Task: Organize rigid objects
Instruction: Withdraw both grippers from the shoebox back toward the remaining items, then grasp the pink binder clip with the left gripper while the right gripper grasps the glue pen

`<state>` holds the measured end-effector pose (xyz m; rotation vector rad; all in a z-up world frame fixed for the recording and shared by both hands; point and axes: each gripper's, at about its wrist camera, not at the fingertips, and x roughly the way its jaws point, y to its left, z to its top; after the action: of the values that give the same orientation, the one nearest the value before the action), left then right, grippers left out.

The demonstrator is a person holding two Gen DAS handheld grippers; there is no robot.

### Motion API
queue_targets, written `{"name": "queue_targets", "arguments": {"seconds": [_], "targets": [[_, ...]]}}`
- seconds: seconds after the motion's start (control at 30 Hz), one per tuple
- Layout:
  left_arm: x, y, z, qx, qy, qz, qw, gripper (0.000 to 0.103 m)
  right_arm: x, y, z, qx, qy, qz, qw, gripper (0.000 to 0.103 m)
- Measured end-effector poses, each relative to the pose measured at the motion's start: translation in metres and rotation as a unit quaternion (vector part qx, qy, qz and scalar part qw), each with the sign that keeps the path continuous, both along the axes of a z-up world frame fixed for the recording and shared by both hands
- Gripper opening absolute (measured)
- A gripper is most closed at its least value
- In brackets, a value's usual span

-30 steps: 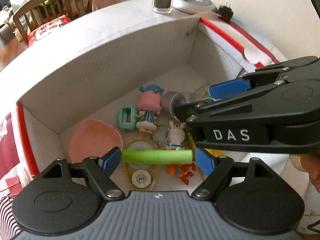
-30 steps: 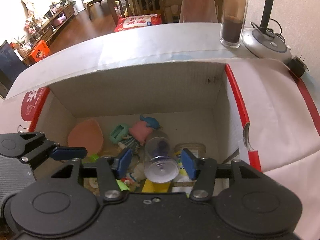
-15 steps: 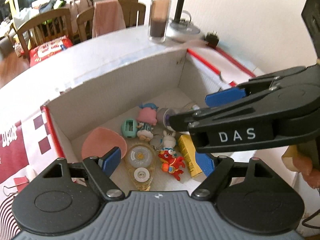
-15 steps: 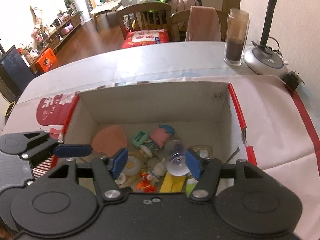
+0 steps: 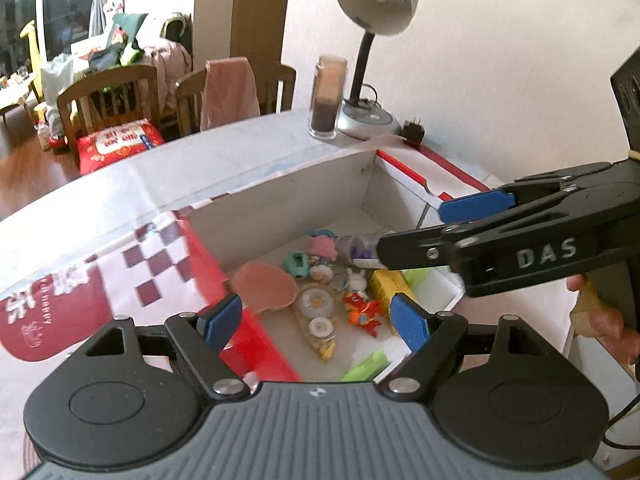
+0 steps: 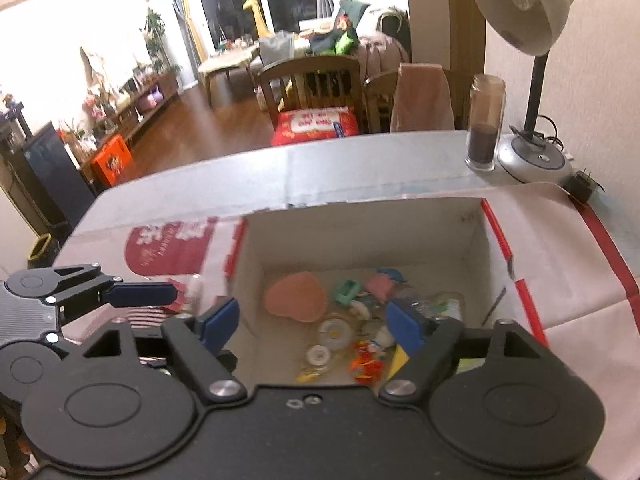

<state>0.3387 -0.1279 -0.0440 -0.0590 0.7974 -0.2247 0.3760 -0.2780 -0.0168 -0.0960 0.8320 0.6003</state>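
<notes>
With the small toys [image 5: 352, 300] already gathered on the floor of the open cardboard box [image 5: 288, 200] on the table, both the left gripper [image 5: 316, 320] and the right gripper [image 6: 312, 322], whose fingers have just been opening, are held above it, fingers apart and empty.

Both lifted up out of the cardboard box [image 6: 360, 236]: left gripper [image 5: 316, 320] now without the green stick [image 5: 366, 366], right gripper [image 6: 312, 320] freshly widened, clear capsule [image 5: 356, 246] dropped inside.

Soft indoor light; motion blur, fisheye-bent edges.
</notes>
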Motion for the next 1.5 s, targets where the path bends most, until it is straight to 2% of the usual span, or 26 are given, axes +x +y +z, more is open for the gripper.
{"name": "queue_targets", "arguments": {"seconds": [0.2,0.27,0.47,0.87,1.1,1.3,1.5], "targets": [[-0.042,0.040,0.006,-0.007,-0.028,0.006,0.9996,0.081,-0.038,0.024,0.008,0.023,-0.020,0.010,1.000,0.091],[-0.055,0.055,0.007,-0.008,-0.037,0.010,0.9992,0.081,-0.052,0.035,0.009,0.028,-0.024,0.015,0.999,0.098],[-0.089,0.098,0.002,-0.012,-0.043,0.022,0.9987,0.081,-0.084,0.068,0.006,0.034,-0.029,0.024,0.999,0.102],[-0.125,0.168,-0.023,0.013,-0.071,0.065,0.9953,0.082,-0.135,0.122,-0.014,0.009,-0.036,0.050,0.998,0.102],[-0.115,0.185,-0.046,0.029,-0.077,0.049,0.9954,0.082,-0.134,0.141,-0.034,-0.013,-0.023,0.057,0.998,0.102],[-0.093,0.188,-0.067,0.038,-0.070,0.041,0.9960,0.082,-0.125,0.162,-0.059,-0.052,-0.029,0.081,0.995,0.102],[-0.062,0.187,-0.092,0.059,-0.052,0.027,0.9966,0.082,-0.111,0.180,-0.086,-0.092,-0.037,0.106,0.989,0.094]]}}
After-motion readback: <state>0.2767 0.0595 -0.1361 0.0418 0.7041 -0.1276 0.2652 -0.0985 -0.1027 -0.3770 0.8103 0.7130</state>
